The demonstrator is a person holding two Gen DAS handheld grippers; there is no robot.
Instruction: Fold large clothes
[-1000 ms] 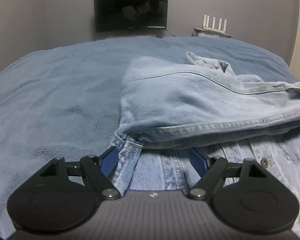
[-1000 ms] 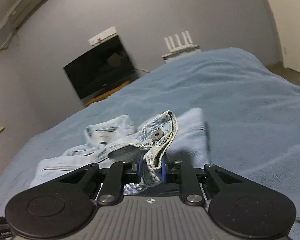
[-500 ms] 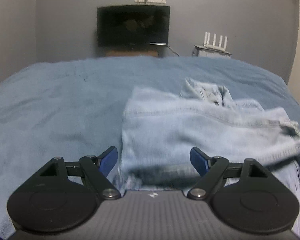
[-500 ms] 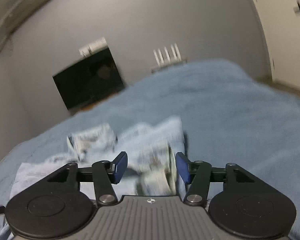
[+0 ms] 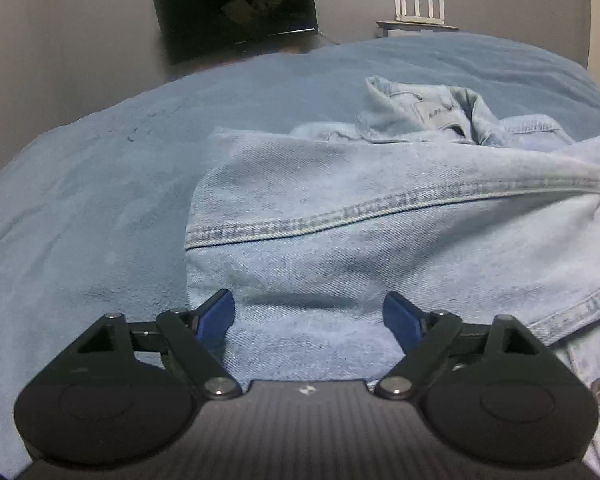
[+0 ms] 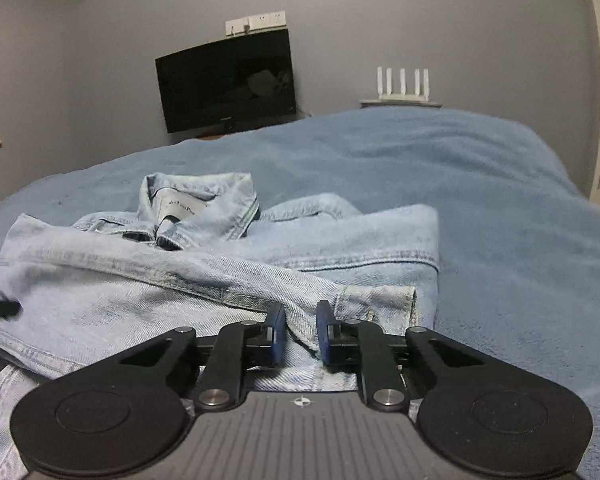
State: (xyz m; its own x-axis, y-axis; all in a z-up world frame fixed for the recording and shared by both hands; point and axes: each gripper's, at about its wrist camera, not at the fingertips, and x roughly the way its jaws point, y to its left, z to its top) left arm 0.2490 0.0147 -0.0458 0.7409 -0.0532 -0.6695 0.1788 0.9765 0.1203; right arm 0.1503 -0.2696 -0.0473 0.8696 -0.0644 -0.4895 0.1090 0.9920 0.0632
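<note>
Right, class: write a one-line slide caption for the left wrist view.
Open left tongs hover over a folded denim jacket lying on a blue bed cover.

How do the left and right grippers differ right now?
The left gripper is wide open, its fingers apart over flat denim of the jacket; the right gripper is nearly closed, with a fold of the jacket near the cuff between its fingers. Whether it is pinching is unclear. Both sit low at the jacket's near edge.
</note>
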